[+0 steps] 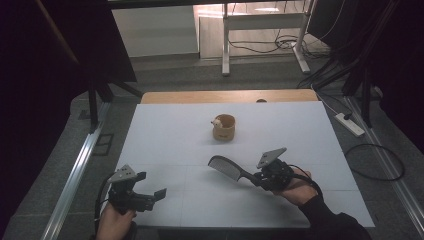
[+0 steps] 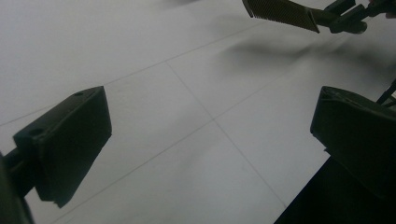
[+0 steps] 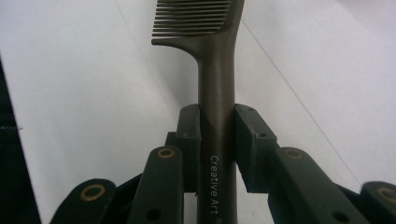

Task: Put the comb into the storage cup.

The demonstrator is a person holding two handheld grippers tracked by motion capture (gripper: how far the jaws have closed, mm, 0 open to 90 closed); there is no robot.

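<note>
White table [image 1: 165,145], grey floor [image 1: 200,77], desk legs [image 1: 226,45] behind.

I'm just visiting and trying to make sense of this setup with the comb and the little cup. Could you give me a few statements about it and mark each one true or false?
1. The right gripper is clamped on the handle of the comb. True.
2. The comb lies flat inside the wooden cup. False: it is held apart from the cup, nearer the person.
3. The left gripper holds nothing, with its jaws apart. True.
4. The cup has tipped onto its side. False: it stands upright on the white table.
5. The comb's teeth point into the right gripper. False: the toothed end sticks out away from it.
</note>
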